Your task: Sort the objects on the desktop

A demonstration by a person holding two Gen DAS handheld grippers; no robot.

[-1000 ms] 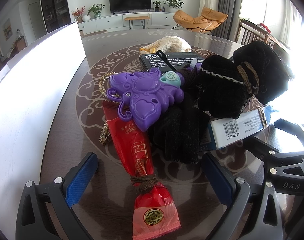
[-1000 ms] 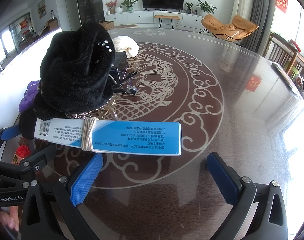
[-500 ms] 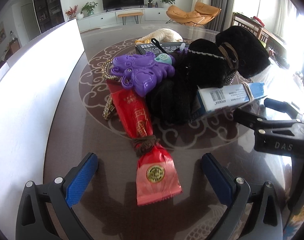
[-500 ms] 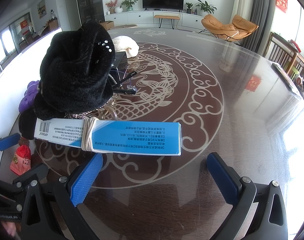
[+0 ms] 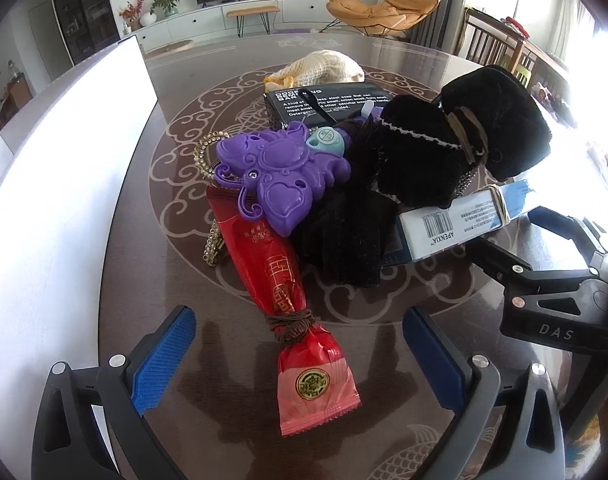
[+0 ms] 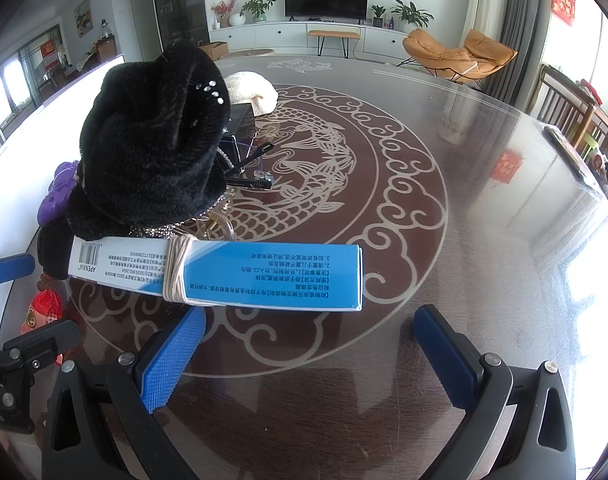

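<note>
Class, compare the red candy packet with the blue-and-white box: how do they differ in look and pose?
The red packet is soft, crinkled foil tied with brown cord; the box is stiff card banded with pale elastic. The packet lies flat on the table; the box rests tilted against the black fur item. Both are long, narrow and printed.

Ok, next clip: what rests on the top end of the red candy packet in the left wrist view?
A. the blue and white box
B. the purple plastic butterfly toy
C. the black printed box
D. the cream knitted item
B: the purple plastic butterfly toy overlaps the upper end of the red candy packet, while the blue and white box lies off to the right, away from the packet.
</note>
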